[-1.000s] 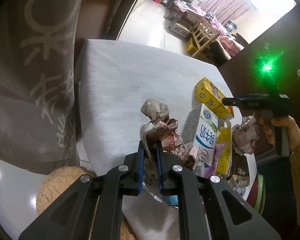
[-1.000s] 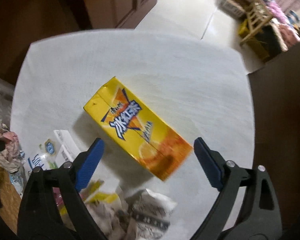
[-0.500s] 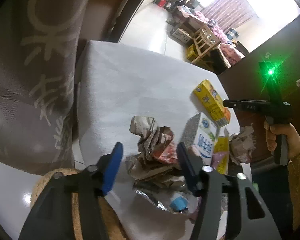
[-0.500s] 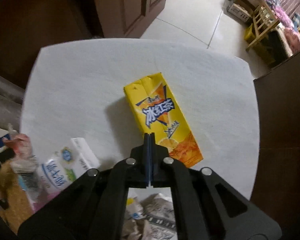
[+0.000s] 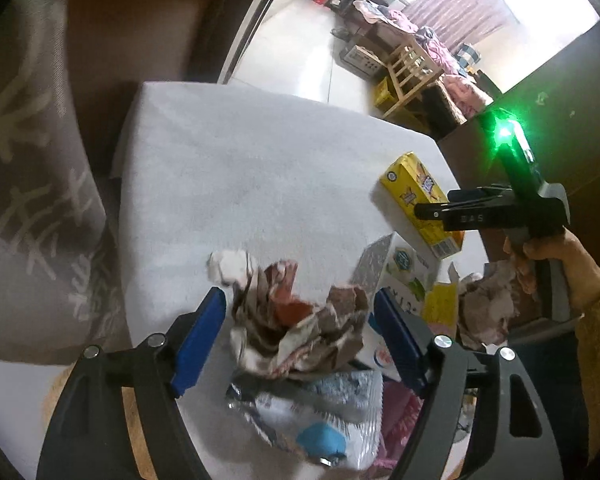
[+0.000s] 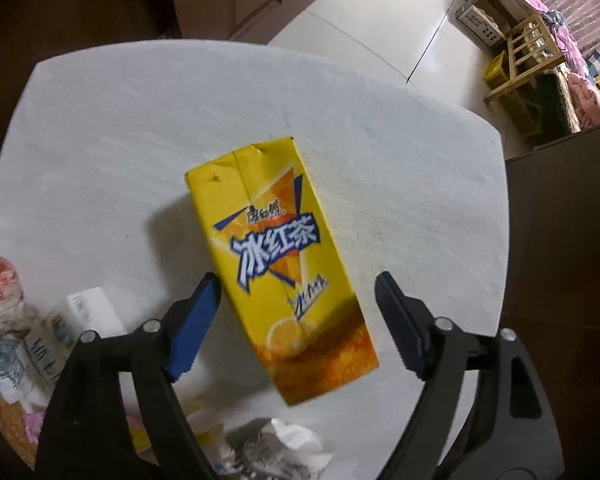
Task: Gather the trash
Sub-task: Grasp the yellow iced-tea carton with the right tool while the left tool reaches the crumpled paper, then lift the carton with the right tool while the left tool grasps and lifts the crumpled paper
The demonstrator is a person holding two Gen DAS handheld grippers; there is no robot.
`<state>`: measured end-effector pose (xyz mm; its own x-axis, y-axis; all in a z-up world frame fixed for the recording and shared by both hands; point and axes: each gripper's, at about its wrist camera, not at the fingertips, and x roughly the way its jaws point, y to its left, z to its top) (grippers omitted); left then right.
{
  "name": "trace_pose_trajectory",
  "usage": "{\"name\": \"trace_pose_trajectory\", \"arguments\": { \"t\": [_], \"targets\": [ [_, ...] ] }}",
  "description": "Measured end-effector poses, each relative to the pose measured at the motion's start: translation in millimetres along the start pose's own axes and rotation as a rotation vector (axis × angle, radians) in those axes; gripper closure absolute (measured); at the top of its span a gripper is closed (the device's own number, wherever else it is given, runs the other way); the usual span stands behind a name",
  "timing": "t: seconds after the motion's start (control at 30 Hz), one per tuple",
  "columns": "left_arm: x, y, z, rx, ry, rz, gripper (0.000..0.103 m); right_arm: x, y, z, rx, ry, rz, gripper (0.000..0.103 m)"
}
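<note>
From the left wrist, the left gripper stands released, its jaws having just been opening, with the blue pads either side of a crumpled brown-and-white wrapper. The wrapper sits between the pads, and neither pad visibly presses on it. It rests on a heap of trash at the near edge of the white surface: a shiny foil packet below it, a white milk carton just to its right, and a ball of crumpled paper further right. Beyond the heap lies a yellow tea carton, flat on the surface. A person's hand grips the handle of the other tool, whose black body reaches over that carton under a green light.

From the right wrist, the right gripper points steeply down over the yellow tea carton. Its jaws are spread, having just been opening, and the carton's lower part lies between them; the left pad is just beside the carton's edge, the right pad stands apart from it. The milk carton shows at the lower left and crumpled paper at the bottom.
</note>
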<state>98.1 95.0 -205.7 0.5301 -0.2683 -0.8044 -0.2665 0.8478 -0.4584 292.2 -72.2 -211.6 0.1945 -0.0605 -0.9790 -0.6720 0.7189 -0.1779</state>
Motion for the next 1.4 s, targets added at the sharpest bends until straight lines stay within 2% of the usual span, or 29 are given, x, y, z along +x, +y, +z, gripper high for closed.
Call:
{"name": "trace_pose_trajectory", "arguments": {
  "t": [0.13, 0.17, 0.2, 0.23, 0.3, 0.33, 0.4, 0.5, 0.73, 0.87, 1.0, 1.4],
  "targets": [
    [10, 0, 1, 0.020, 0.036, 0.024, 0.032, 14, 5, 1, -0.018, 0.038, 0.006, 0.022],
    [12, 1, 0, 0.020, 0.043, 0.025, 0.032, 13, 6, 0, -0.017, 0.022, 0.007, 0.022],
    [13, 2, -2, 0.020, 0.049, 0.022, 0.036, 13, 5, 0, -0.013, 0.015, 0.023, 0.031],
    [15, 3, -3, 0.021, 0.057, 0.014, 0.039, 11, 4, -1, -0.003, 0.010, 0.044, 0.033],
    [16, 3, -4, 0.034, 0.064, 0.007, 0.054, 10, 4, -4, 0.003, 0.003, 0.055, 0.034],
    [15, 1, -5, 0.047, 0.056, 0.012, 0.057, 9, 3, -5, 0.007, -0.001, 0.074, 0.035],
    [11, -3, -4, 0.078, 0.036, 0.020, 0.072, 1, 4, -7, 0.024, -0.033, 0.104, 0.035],
    [2, 2, -1, 0.061, 0.003, 0.014, 0.078, -22, 0, -11, 0.094, -0.125, 0.142, 0.035],
    [-27, 0, 3, 0.057, -0.064, -0.007, 0.079, -95, -5, -33, 0.223, -0.370, 0.172, 0.034],
    [-47, -14, 4, 0.092, -0.109, -0.008, 0.079, -137, -3, -69, 0.291, -0.495, 0.212, 0.034],
    [-69, -37, 4, 0.152, -0.155, 0.003, 0.079, -165, 6, -120, 0.377, -0.575, 0.269, 0.034],
    [-117, -113, -11, 0.334, -0.240, -0.022, 0.078, -176, 17, -274, 0.747, -0.718, 0.316, 0.034]
  ]
}}
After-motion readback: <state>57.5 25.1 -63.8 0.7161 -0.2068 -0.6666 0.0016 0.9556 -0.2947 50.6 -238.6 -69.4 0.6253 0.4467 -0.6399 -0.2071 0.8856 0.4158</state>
